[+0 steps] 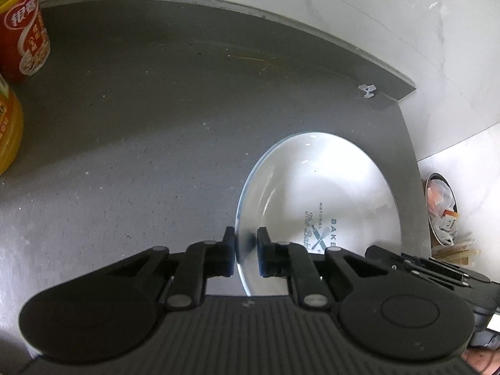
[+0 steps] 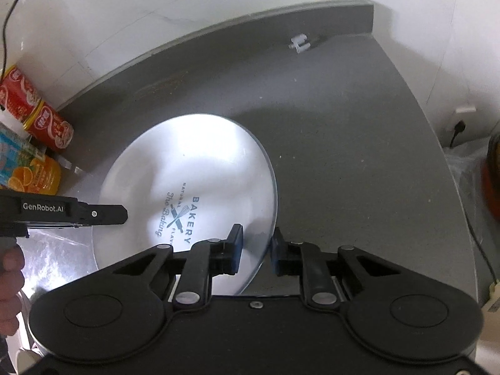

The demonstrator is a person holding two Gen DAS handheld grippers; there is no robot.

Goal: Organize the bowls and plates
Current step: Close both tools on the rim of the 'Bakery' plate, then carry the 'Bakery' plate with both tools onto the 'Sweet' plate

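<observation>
The left wrist view looks down from close over the plate's (image 1: 318, 206) left rim, facing the back wall; the right wrist view sits close over its right rim (same heading); both share the plate, grey counter (image 2: 343, 143) and red can (image 1: 23, 40).

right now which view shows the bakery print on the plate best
The right wrist view: the whole print on the plate is readable there, near the right gripper. In the left wrist view the left gripper covers the logo's lower part, so its words are cut off.
</observation>
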